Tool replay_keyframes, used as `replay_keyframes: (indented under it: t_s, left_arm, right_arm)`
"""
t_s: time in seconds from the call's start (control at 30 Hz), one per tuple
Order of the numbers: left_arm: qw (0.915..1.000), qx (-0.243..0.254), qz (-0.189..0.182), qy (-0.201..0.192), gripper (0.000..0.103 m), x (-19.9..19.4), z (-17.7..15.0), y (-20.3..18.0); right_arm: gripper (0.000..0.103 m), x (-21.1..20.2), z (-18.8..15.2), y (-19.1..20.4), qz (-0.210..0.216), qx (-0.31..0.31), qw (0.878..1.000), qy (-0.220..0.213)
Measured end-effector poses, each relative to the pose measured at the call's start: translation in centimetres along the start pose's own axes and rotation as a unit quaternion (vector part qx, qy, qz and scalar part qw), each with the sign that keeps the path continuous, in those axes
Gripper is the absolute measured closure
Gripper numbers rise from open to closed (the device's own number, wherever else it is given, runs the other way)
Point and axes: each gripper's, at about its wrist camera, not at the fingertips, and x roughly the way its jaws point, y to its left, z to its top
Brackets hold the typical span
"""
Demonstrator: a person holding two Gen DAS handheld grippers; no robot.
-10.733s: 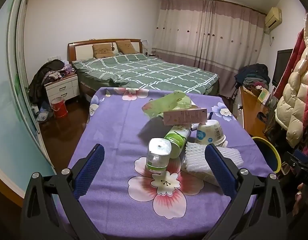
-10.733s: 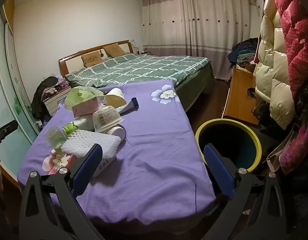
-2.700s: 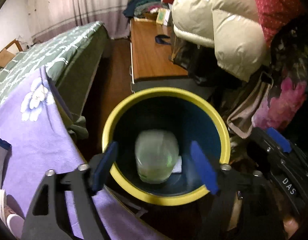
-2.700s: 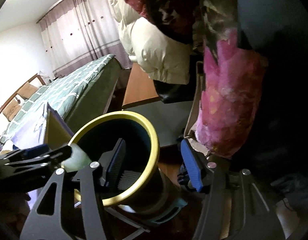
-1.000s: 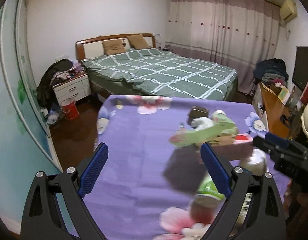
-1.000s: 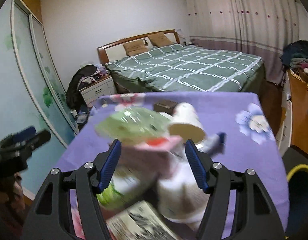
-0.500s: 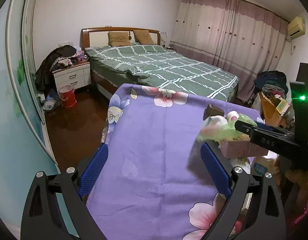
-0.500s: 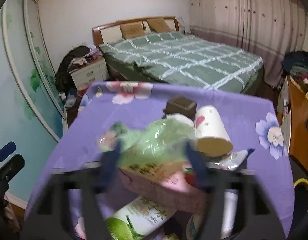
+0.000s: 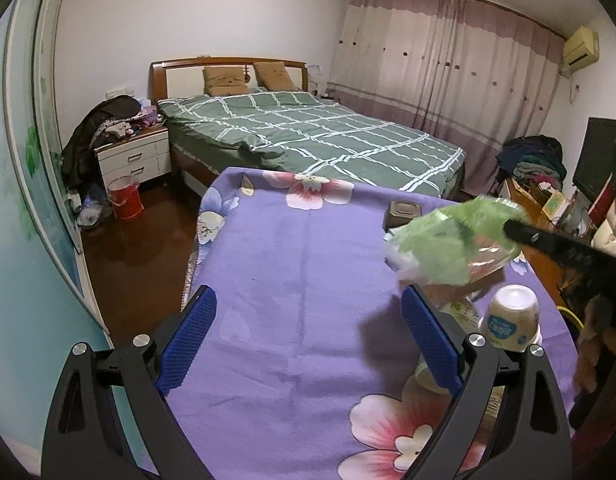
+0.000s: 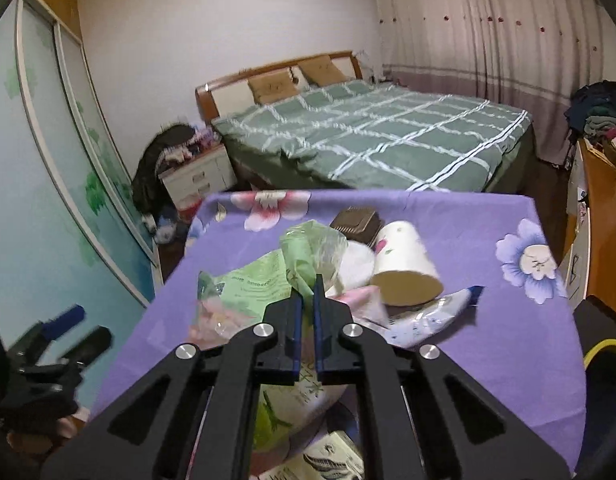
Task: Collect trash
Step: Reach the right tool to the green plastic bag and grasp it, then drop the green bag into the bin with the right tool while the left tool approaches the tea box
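Observation:
My right gripper (image 10: 307,292) is shut on a crumpled green plastic bag (image 10: 267,280) and holds it above the trash pile on the purple flowered tablecloth (image 10: 488,220). The bag also shows in the left wrist view (image 9: 452,248), lifted at the right. My left gripper (image 9: 308,344) is open and empty over bare cloth, left of the pile. The pile holds a paper cup (image 10: 404,264), a white tube (image 10: 428,324), a green bottle (image 10: 287,404), a yoghurt pot (image 9: 512,316) and a small dark box (image 10: 356,220).
The yellow-rimmed bin (image 10: 604,348) stands at the table's right edge. A bed (image 9: 308,136) lies beyond the table, a nightstand (image 9: 135,156) and red bucket (image 9: 125,196) at the left, a wooden desk (image 10: 600,208) at the right.
My right gripper has shut on the green bag and raised it off the pile. My left gripper has swung left, away from the trash, and stays open.

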Motion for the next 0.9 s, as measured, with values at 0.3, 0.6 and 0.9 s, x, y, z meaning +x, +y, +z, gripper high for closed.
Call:
replay_keyframes:
  t_s: [0.3, 0.6, 0.9]
  left_arm:
    - [0.9987, 0.029, -0.041, 0.013, 0.011, 0.1, -1.7, -4.5]
    - [0.9936, 0.063, -0.086, 0.037, 0.011, 1.1, -4.2, -10.4]
    - [0.9873, 0.099, -0.112, 0.054, 0.011, 1.2, -5.9, -14.4]
  right_arm:
    - [0.098, -6.6, -2.3, -6.4, -0.025, 0.059, 0.997, -0.039]
    - [0.098, -12.9, -5.8, -14.5, -0.101, 0.117, 0.986, -0.068]
    - [0.098, -18.5, -10.2, -22.5, -0.198, 0.186, 0.958, -0.096]
